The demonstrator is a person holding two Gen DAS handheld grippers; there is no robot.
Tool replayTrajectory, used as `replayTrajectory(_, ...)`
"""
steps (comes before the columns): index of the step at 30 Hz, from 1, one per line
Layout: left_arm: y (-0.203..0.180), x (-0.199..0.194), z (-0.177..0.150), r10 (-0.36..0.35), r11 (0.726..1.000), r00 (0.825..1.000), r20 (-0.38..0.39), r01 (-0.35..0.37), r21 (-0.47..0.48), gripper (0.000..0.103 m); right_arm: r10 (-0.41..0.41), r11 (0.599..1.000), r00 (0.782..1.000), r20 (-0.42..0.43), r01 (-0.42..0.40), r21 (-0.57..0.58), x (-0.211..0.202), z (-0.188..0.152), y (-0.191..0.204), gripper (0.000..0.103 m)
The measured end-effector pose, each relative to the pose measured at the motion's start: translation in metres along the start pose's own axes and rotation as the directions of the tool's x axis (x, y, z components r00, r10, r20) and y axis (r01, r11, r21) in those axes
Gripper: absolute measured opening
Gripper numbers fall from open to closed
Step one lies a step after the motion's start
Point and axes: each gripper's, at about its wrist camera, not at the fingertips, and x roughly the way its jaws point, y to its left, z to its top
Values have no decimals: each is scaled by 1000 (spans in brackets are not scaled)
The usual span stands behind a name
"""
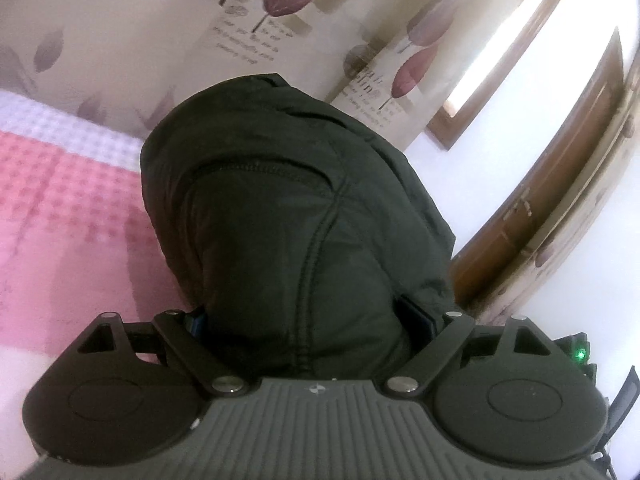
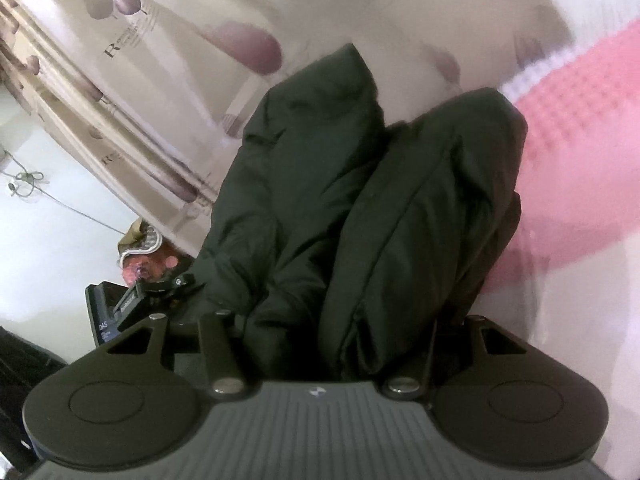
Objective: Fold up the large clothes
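The dark jacket [image 1: 296,208] bulges between the left gripper [image 1: 308,320], its jaws spread wide around padding. The right gripper [image 2: 344,320] pinches 2 folds; fingertips hidden. Pink blanket [image 1: 60,208] lies beneath; only the left view shows the wooden door [image 1: 560,184].

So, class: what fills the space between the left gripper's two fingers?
A thick fold of the dark jacket bulges between the left gripper fingers, seen in the left wrist view.

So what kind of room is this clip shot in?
Likely a bedroom: a pink and white waffle-textured blanket lies below, leaf-print curtains hang behind, and a wooden door stands at right.
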Motion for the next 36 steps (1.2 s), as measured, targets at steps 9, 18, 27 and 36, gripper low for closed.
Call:
replayTrajectory(9, 42, -27, -33, 48, 998, 998, -38, -49, -27, 88, 3, 997, 999, -39, 0, 82, 20, -50, -4, 53)
replayTrajectory(18, 40, -36, -52, 207, 978, 977, 43, -208, 1, 101, -63, 998, 994, -89, 62, -14, 44, -62, -18, 60)
replayTrajectory(27, -22, -46, -58, 399, 880, 901, 169, -428, 208, 103, -88, 996, 994, -68, 87, -12, 49, -80, -35, 77)
replayTrajectory(36, -72, -62, -67, 492, 773, 817, 301, -569, 281, 103, -164, 983, 986, 12, 164, -77, 37, -91, -15, 90)
